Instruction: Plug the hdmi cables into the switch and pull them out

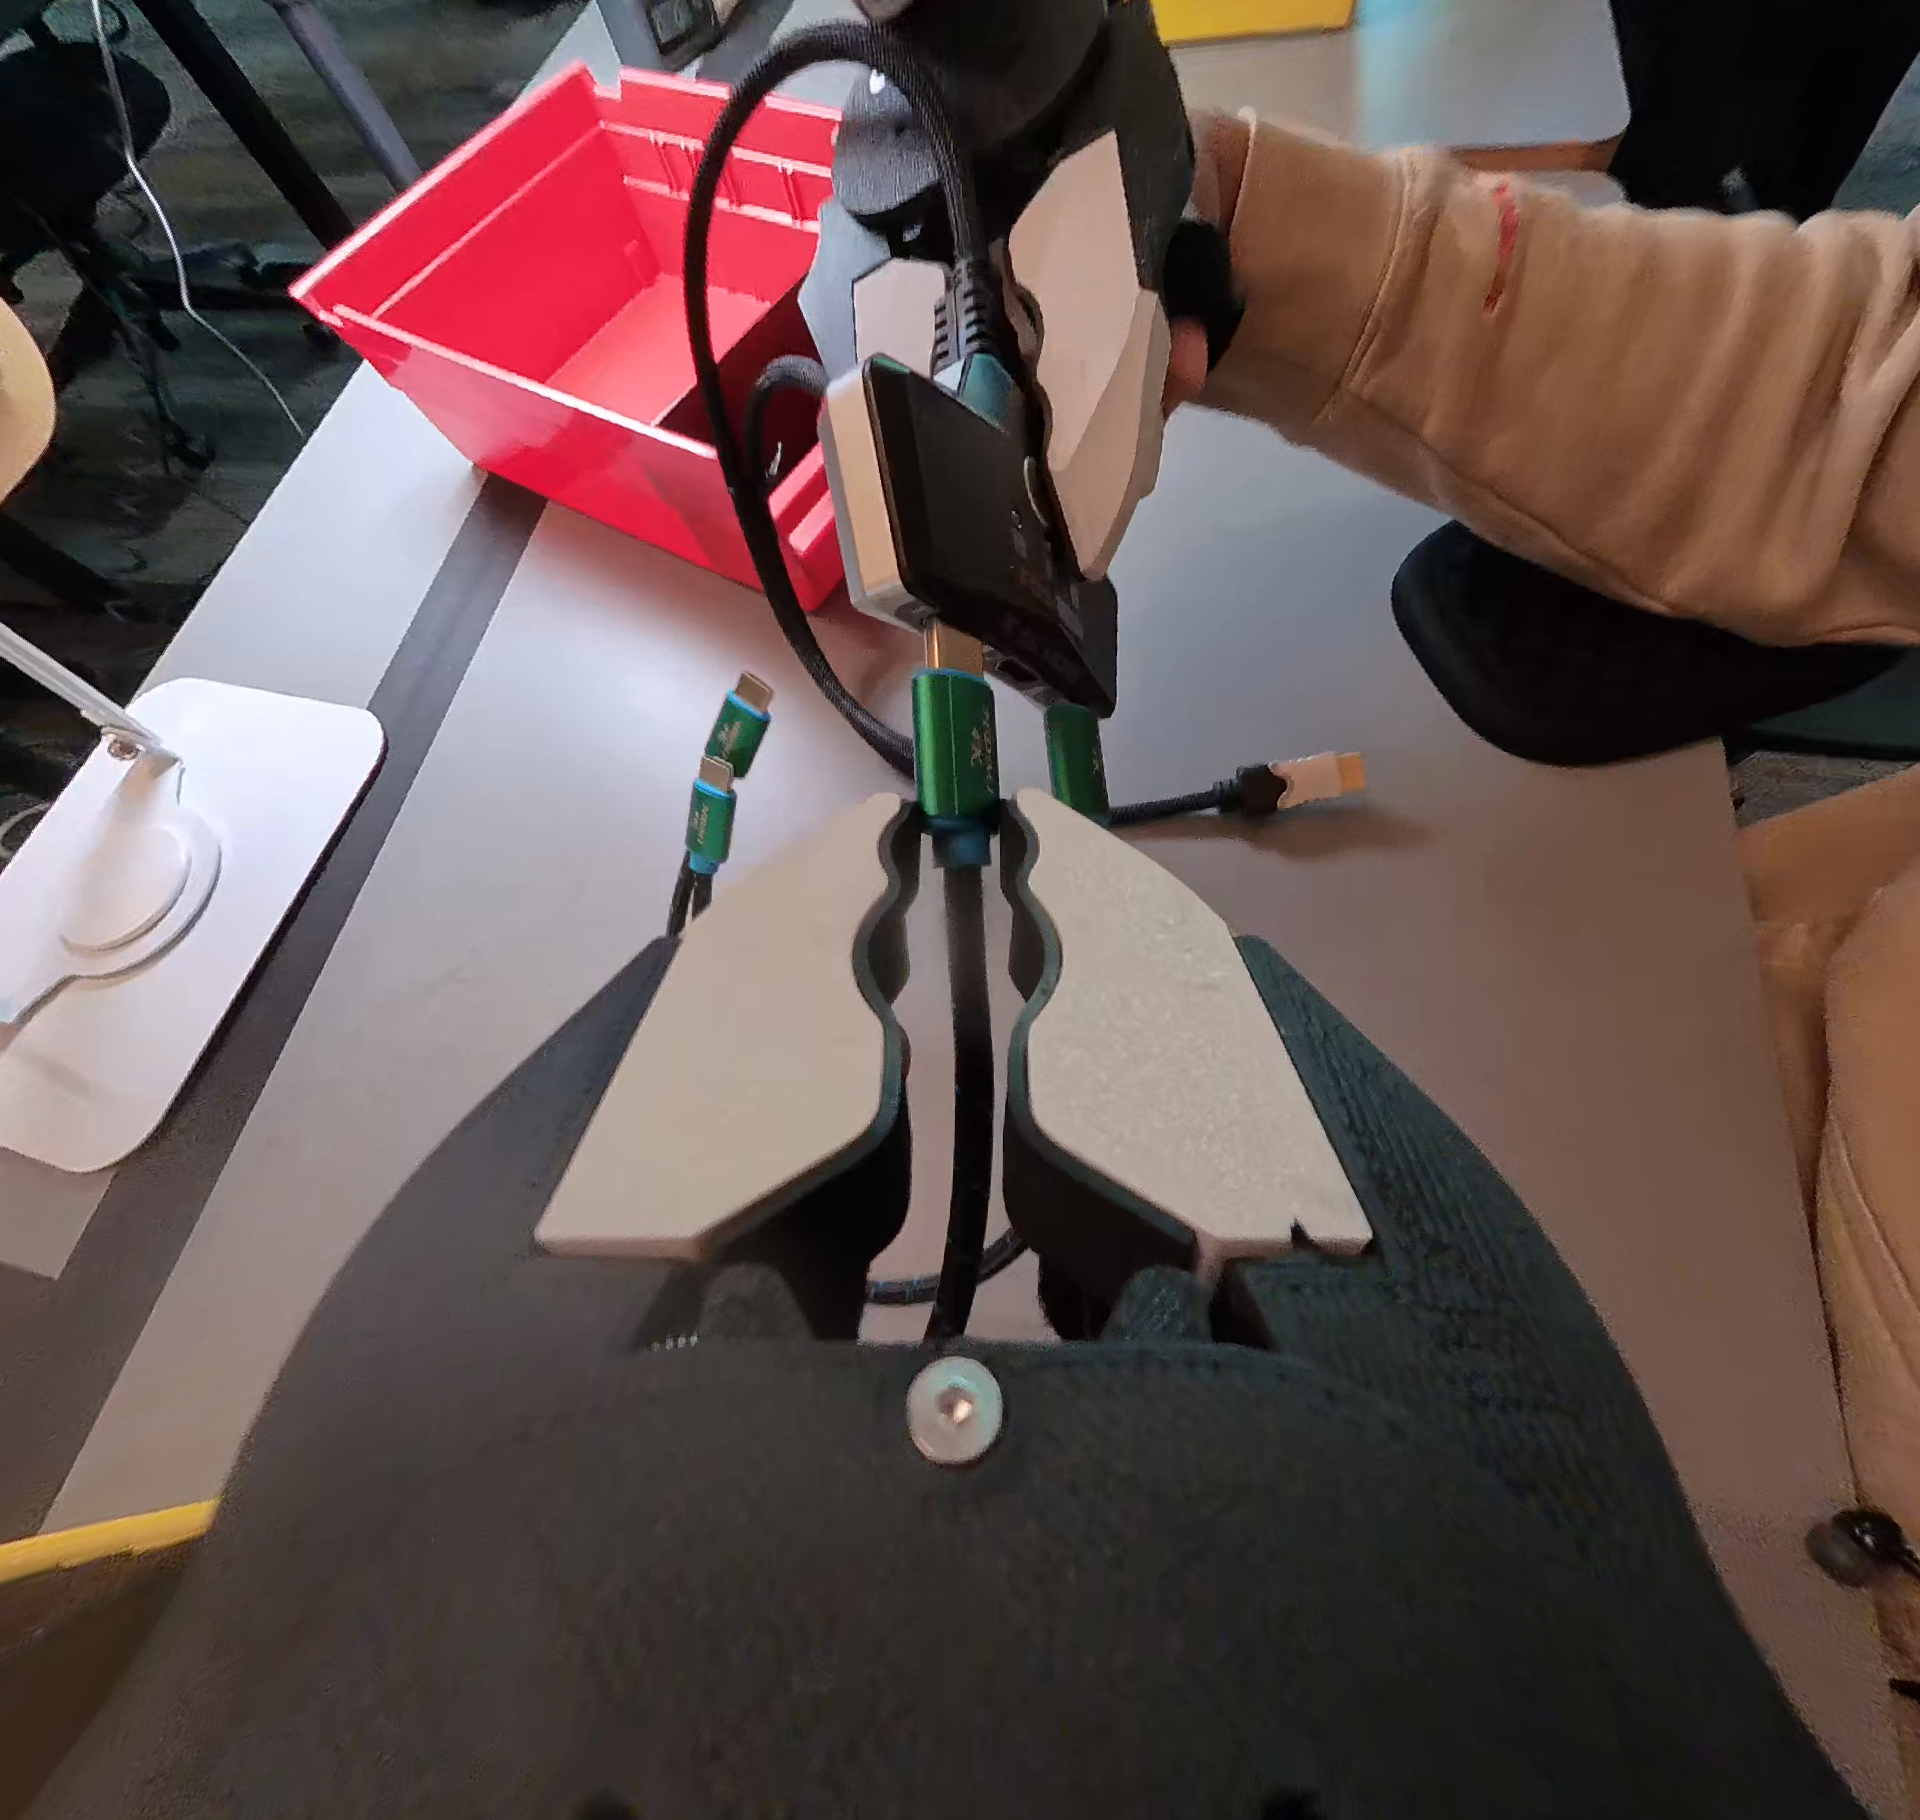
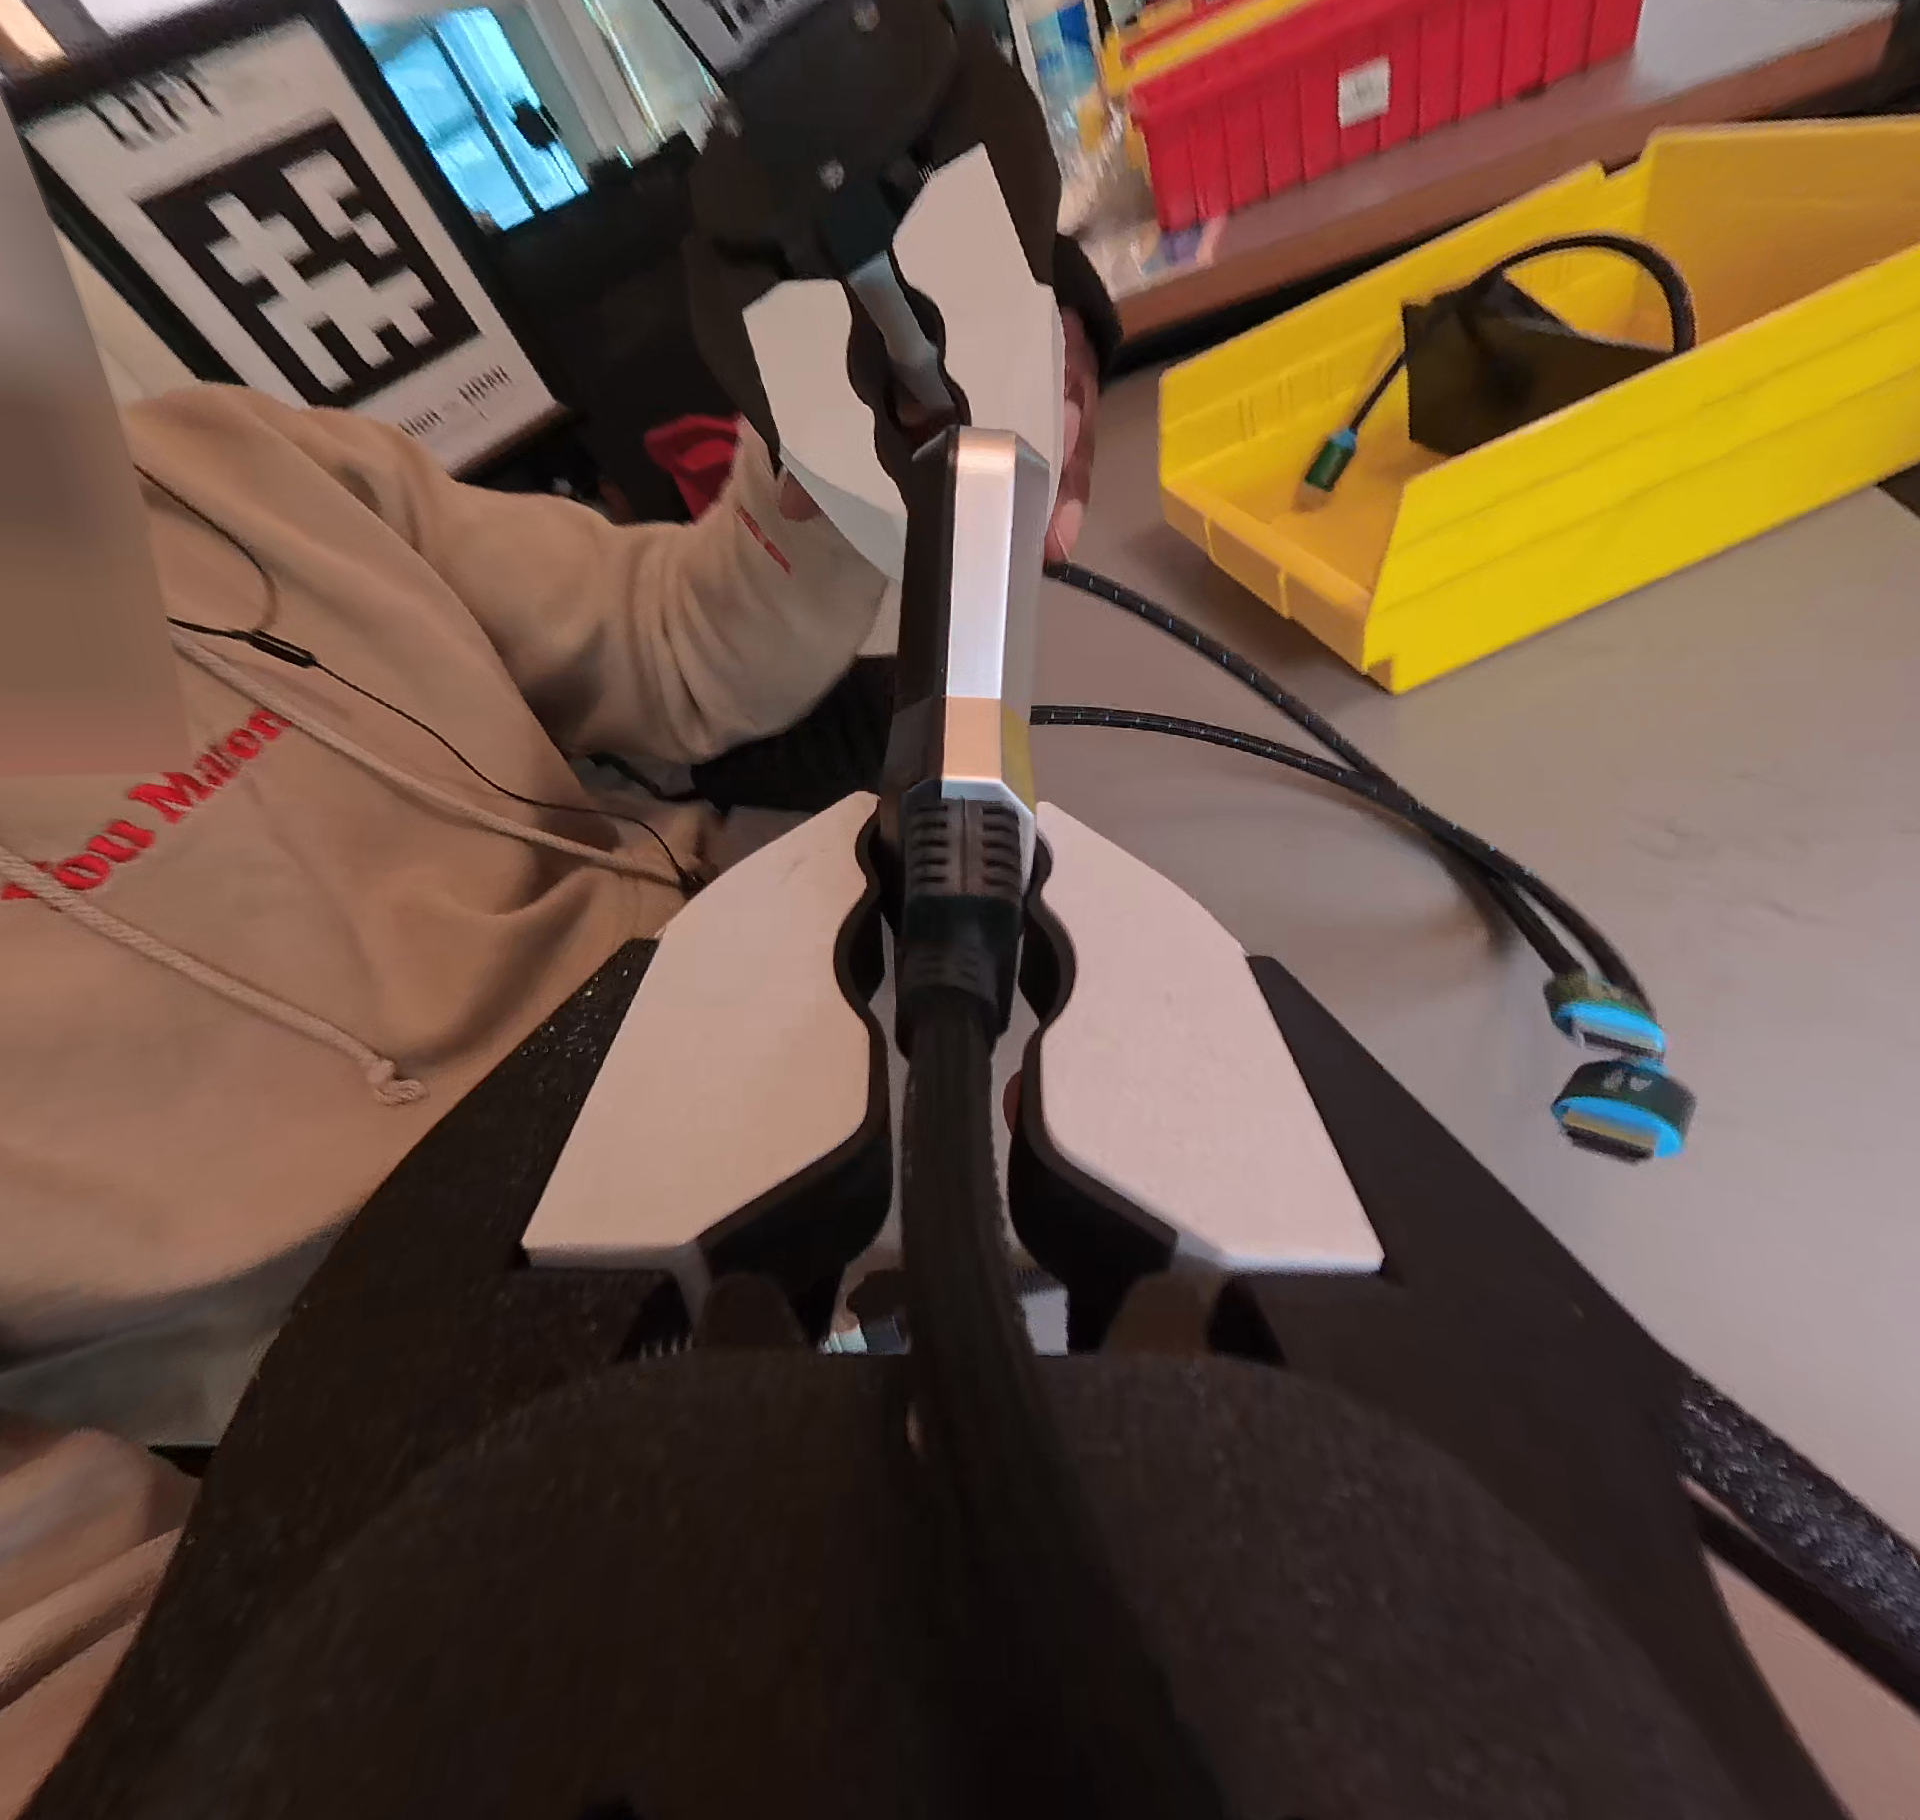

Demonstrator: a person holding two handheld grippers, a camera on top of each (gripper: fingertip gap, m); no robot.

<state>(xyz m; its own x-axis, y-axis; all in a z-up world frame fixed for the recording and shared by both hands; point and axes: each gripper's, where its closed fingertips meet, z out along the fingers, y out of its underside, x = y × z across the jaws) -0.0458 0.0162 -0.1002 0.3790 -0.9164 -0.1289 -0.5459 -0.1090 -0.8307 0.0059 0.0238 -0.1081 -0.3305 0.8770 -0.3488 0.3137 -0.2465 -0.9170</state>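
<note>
The switch [image 1: 966,513] — a flat box with a black face and a silver edge — is held in the air above the grey table [image 1: 1403,939], tilted, between the two claws. The right claw [image 1: 1023,399] is closed on its upper end, where a black braided cable [image 1: 717,243] is already plugged in. The left claw [image 1: 958,814] is closed on the rear of a green HDMI plug [image 1: 951,742]; the plug's metal tip is at a port on the switch's lower edge, and how far it is seated cannot be told. A second green plug [image 1: 1075,762] stands just beside it below the switch.

On the table to the left lie two loose green-and-blue plugs [image 1: 732,742] close together; a silver-tipped plug [image 1: 1304,781] lies to the right. A red bin [image 1: 468,316] sits behind the switch. In the right wrist view a yellow bin [image 2: 1558,523] holds another cable and a dark object — well apart from the switch [image 2: 977,607].
</note>
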